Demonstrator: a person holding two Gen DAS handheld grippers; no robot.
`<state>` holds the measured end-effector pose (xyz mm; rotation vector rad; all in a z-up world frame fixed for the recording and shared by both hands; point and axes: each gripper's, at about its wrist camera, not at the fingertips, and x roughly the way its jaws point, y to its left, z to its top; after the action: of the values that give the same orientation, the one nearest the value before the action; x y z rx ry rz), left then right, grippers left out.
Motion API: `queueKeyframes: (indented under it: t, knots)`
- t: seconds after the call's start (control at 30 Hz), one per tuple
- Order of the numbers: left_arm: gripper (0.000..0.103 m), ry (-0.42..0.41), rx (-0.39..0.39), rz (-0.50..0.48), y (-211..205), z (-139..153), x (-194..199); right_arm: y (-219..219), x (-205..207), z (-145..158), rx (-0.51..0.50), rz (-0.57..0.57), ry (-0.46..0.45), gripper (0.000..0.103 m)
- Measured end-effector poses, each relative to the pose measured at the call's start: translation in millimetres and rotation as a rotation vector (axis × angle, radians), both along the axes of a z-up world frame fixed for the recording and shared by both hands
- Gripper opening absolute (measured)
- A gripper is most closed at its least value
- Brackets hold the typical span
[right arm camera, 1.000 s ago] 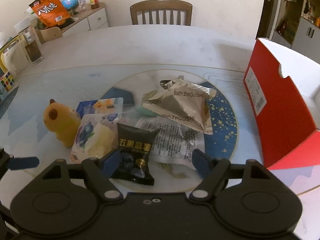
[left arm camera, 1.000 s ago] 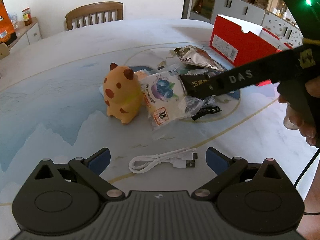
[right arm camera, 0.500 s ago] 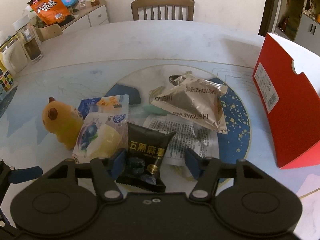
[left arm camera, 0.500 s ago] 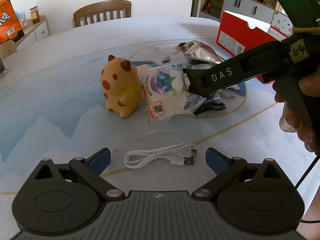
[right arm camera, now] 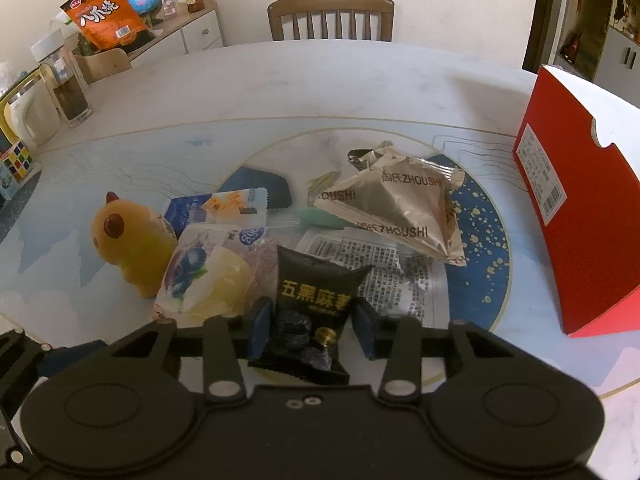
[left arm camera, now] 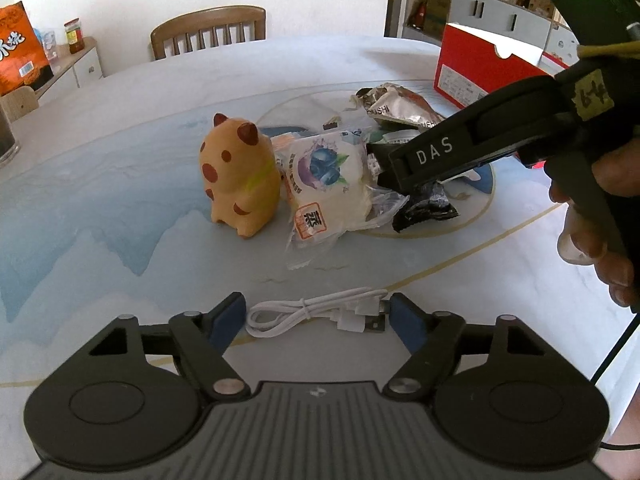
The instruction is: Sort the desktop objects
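A coiled white USB cable (left arm camera: 316,314) lies on the table between the blue pads of my left gripper (left arm camera: 316,318). Its jaws are closing and stand just off the cable's two ends. My right gripper (right arm camera: 312,324) is closing on a black snack packet (right arm camera: 316,292) with gold lettering, and its pads touch the packet's sides. In the left wrist view the right gripper (left arm camera: 400,184) reaches down onto that black packet (left arm camera: 424,210), with a person's hand (left arm camera: 600,232) on its handle.
An orange spotted toy (left arm camera: 240,176) and a blueberry bun packet (left arm camera: 328,176) sit left of the black packet. Behind it lies a brown foil packet (right arm camera: 400,208). A red box (right arm camera: 580,220) stands at the right, a glass jar (right arm camera: 68,84) far left.
The right jaws have narrowed from wide apart to touching the black packet. The left jaws have drawn in toward the cable's ends. Neither hand has shifted much.
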<state>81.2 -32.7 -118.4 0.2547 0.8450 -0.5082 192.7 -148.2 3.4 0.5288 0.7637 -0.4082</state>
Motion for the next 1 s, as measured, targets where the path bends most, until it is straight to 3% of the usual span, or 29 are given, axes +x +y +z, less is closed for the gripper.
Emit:
queueKeyframes:
  t: [0.33, 1.0]
  knots:
    - [0.076, 0.017, -0.021, 0.003, 3.8, 2.0, 2.8, 0.2, -3.6, 4.3, -0.004, -0.006, -0.021, 0.035]
    - [0.075, 0.031, -0.065, -0.025, 7.6, 17.4, 6.9, -4.3, -32.4, 17.8, 0.001, -0.012, -0.043, 0.034]
